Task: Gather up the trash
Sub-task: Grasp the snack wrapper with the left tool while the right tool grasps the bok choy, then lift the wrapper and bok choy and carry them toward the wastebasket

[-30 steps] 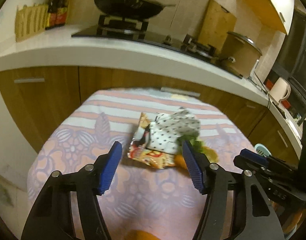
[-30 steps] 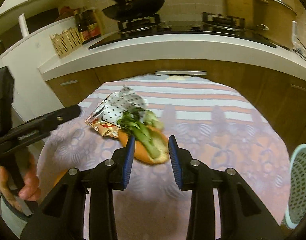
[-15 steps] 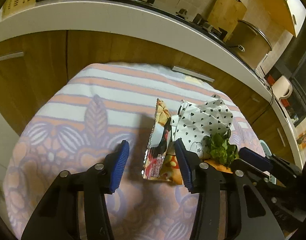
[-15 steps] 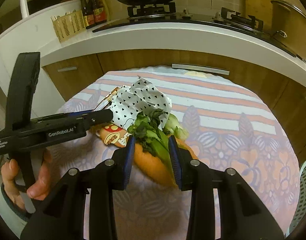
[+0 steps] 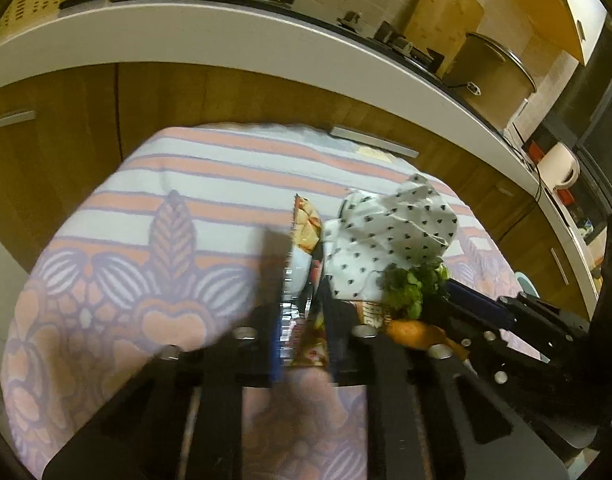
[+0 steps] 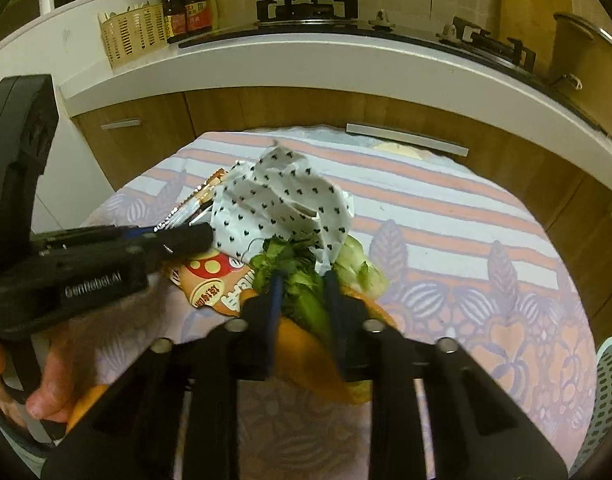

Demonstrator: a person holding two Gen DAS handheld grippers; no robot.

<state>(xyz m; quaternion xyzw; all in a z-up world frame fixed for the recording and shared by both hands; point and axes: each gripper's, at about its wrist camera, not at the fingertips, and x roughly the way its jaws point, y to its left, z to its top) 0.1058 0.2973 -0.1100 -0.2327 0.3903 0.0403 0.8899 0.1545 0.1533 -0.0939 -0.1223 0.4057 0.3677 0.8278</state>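
Observation:
A trash pile lies on the patterned tablecloth (image 5: 106, 280): a snack wrapper (image 5: 302, 236), a white paper with black hearts (image 5: 390, 232), green leafy scraps (image 5: 410, 288) and an orange peel (image 5: 414, 330). My left gripper (image 5: 300, 332) is closing on the near end of the wrapper, fingers either side of it. In the right wrist view my right gripper (image 6: 304, 304) is closed around the green scraps (image 6: 302, 284) above the peel (image 6: 306, 352). The wrapper (image 6: 214, 284) and the paper (image 6: 282, 208) lie just beyond, with the left gripper (image 6: 186, 236) at their left.
A white kitchen counter (image 6: 346, 64) with a stove and wok runs behind the table. A pale mesh basket (image 6: 610, 392) stands at the table's right edge. Wooden cabinets (image 5: 66, 140) are below the counter.
Both grippers moved forward and down into the pile. The left gripper's fingers narrowed onto the wrapper. The right gripper's fingers now hold the green scraps between them.

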